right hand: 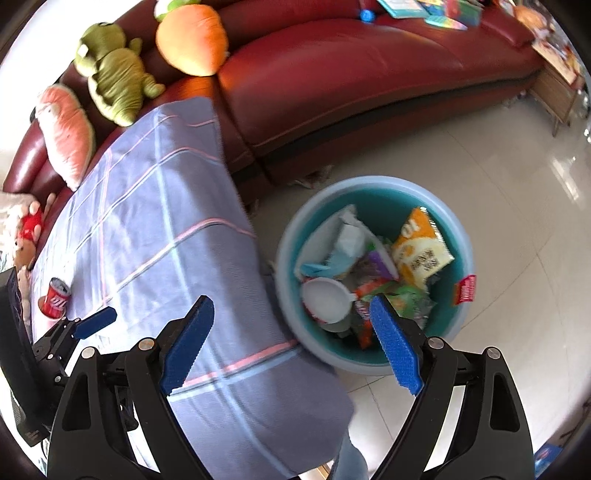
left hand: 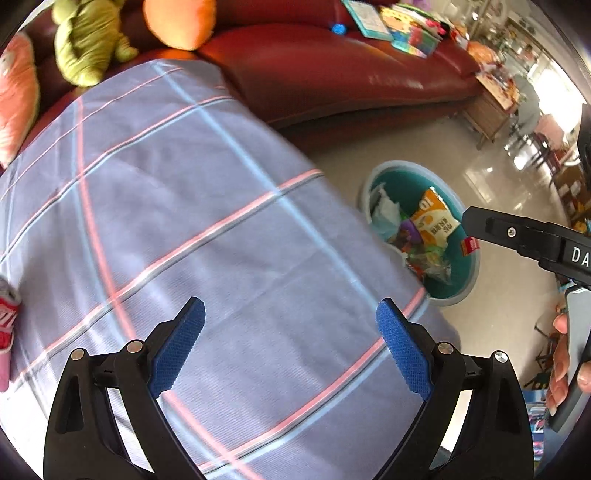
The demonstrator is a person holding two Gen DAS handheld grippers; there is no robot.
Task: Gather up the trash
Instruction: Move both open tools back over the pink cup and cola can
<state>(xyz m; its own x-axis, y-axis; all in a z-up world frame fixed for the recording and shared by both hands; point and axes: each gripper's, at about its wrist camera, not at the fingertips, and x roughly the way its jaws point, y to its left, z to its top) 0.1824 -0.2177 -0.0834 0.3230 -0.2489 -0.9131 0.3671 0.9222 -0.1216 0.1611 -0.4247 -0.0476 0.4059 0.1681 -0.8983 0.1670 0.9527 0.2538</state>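
Observation:
A round teal bin (right hand: 369, 181) stands on the floor beside the table and holds several wrappers, an orange snack bag (right hand: 421, 251) and a white cup (right hand: 327, 299). My right gripper (right hand: 291, 306) is open and empty, above the table's edge and the bin's near rim. My left gripper (left hand: 291, 310) is open and empty over the checked tablecloth (left hand: 184, 221). A red drink can (right hand: 55, 293) lies on the cloth at the left, also seen as a red can (left hand: 7, 317) at the left wrist view's edge. The bin (left hand: 400, 164) shows to the right there.
A dark red sofa (right hand: 369, 74) runs behind the table, with a green plush (right hand: 114, 74), an orange plush (right hand: 192, 37) and a pink cushion (right hand: 66, 136). Books (left hand: 399, 26) lie on the sofa. A hand (left hand: 561, 362) holds the right gripper's handle. Pale tiled floor (right hand: 498, 184) surrounds the bin.

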